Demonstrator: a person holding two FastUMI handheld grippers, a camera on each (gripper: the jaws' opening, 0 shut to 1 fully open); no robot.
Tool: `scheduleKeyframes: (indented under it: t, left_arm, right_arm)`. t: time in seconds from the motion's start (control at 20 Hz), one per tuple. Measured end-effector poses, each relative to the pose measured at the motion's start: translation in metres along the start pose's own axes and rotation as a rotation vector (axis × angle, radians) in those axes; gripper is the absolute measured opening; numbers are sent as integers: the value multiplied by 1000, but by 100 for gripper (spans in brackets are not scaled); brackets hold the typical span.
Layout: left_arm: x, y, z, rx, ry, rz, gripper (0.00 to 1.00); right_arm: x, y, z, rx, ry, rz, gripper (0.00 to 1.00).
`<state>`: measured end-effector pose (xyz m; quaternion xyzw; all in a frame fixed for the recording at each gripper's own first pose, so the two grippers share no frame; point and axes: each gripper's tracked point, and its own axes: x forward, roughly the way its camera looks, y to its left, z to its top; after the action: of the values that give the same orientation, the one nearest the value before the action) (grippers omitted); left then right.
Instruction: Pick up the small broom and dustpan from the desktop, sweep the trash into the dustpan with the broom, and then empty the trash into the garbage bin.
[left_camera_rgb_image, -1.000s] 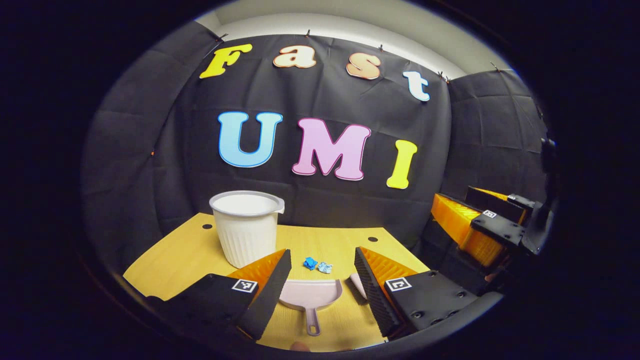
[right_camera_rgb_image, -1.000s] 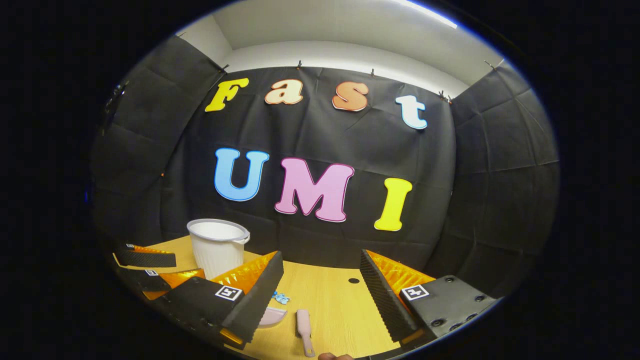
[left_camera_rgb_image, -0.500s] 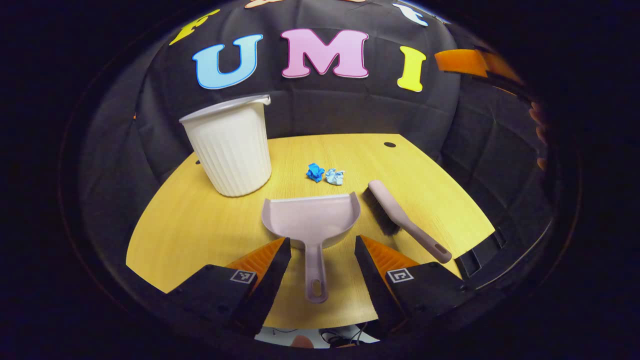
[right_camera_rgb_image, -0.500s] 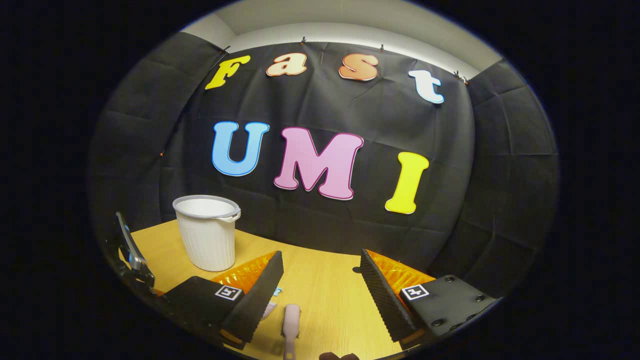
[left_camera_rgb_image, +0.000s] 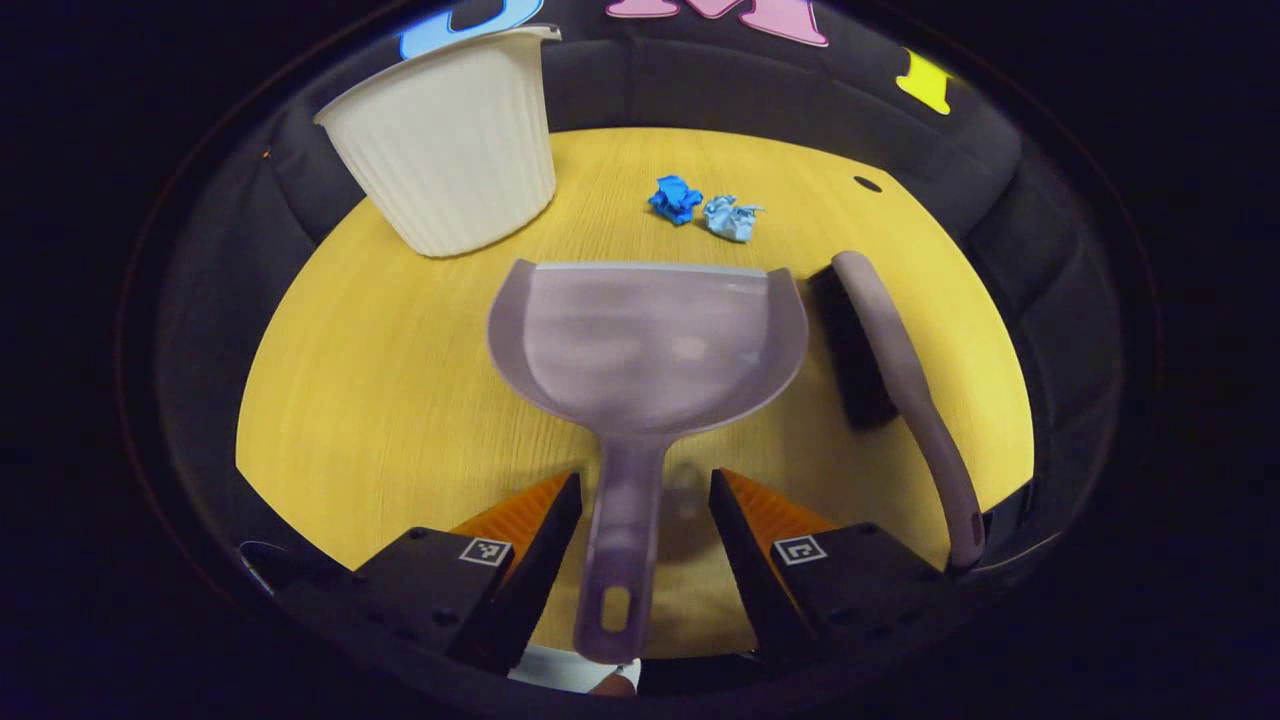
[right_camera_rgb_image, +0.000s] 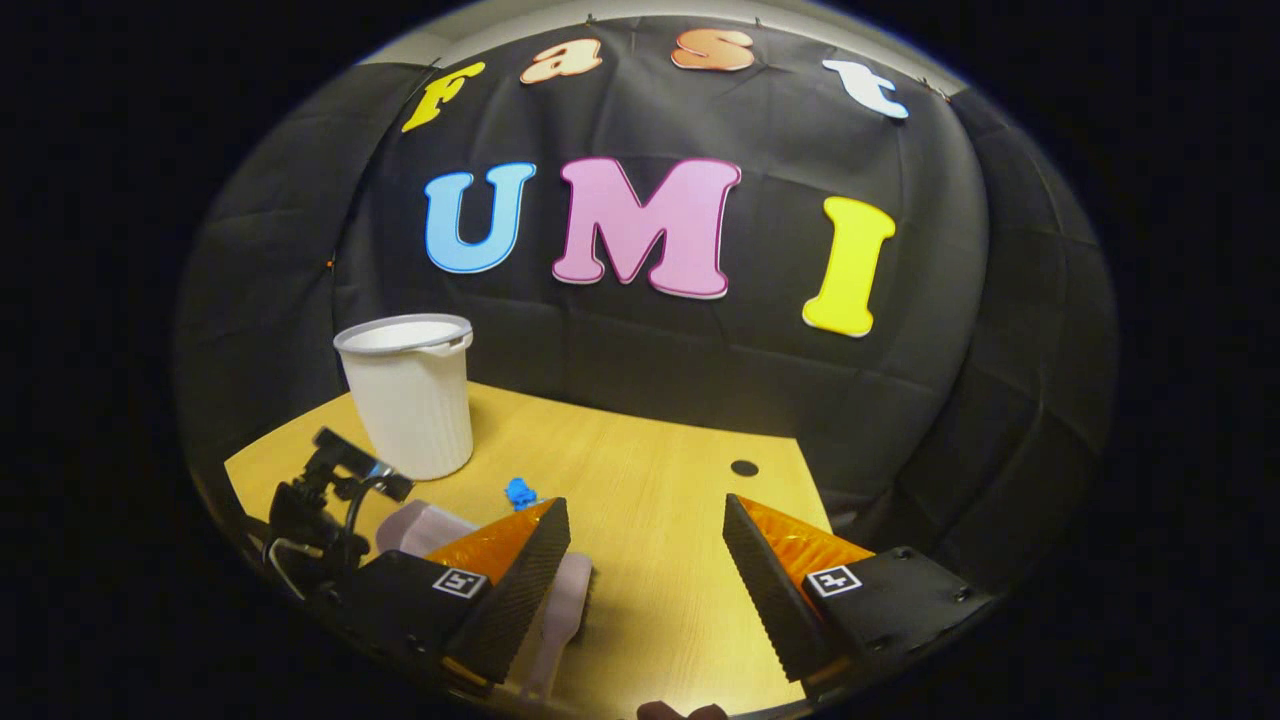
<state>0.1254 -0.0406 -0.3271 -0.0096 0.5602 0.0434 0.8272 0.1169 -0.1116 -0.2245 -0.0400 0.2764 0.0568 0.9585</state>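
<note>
My left gripper (left_camera_rgb_image: 635, 500) was spread, fingers either side of the dustpan (left_camera_rgb_image: 648, 335) handle without touching it. My right gripper (right_camera_rgb_image: 645, 545) was spread above the desk (right_camera_rgb_image: 650, 480), the broom (left_camera_rgb_image: 890, 350) lying beside the dustpan.

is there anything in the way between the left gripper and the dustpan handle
Nothing visible is. In the left gripper view the left gripper is open, and the dustpan handle already lies in the gap between its fingers, apparently untouched. The broom lies off to the right of the pan.

Left gripper view looks down close on the desktop (left_camera_rgb_image: 380, 380); right gripper view faces the wall.
</note>
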Motion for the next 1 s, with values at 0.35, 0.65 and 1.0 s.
scheduleKeyframes:
  t: [0.35, 0.65, 1.0]
  left_arm:
    - [10, 1, 13, -33, 181, -15, 52]
    - [10, 1, 15, 12, 233, -72, 31]
    - [9, 12, 13, 59, 184, -189, 29]
  right_arm:
    - [6, 2, -32, 81, 108, 68, 99]
    - [9, 30, -72, 252, 315, 124, 97]
    - [0, 59, -150, 270, 659, 60, 97]
